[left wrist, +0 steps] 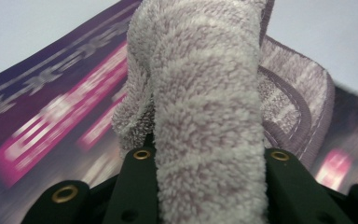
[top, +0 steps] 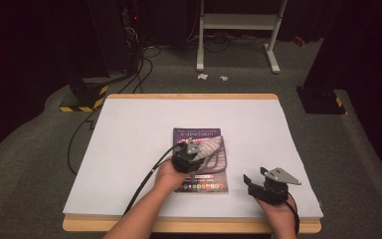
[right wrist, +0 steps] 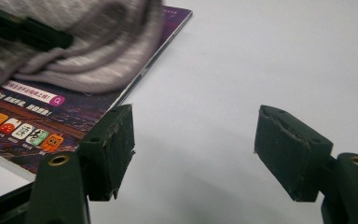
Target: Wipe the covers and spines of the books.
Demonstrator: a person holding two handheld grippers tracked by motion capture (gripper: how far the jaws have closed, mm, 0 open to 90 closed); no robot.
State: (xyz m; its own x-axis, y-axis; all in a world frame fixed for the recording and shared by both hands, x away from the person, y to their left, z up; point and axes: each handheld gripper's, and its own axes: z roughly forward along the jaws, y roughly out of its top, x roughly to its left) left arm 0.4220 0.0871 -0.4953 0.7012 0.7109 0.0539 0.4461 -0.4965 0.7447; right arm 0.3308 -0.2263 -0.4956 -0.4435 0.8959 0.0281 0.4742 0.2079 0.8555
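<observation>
Where left tongs (left wrist: 209, 186) pinch: fluffy striped towel (left wrist: 205, 93).

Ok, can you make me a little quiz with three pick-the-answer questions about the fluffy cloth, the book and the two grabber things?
1. Where does the cloth lie?
A. on the purple magazine
B. on the floor
C. at the table's far edge

2. What colour is the sheet that covers the table?
A. green
B. white
C. red

3. How do the jaws of the right gripper stand?
A. shut on the cloth
B. shut on the magazine
C. open with nothing between them

Answers:
1. A, in the high view the cloth rests on the magazine's cover.
2. B, the sheet is plain white around the magazine.
3. C, the right gripper view shows bare white sheet between the two pads, while the left gripper pinches the cloth.
</observation>
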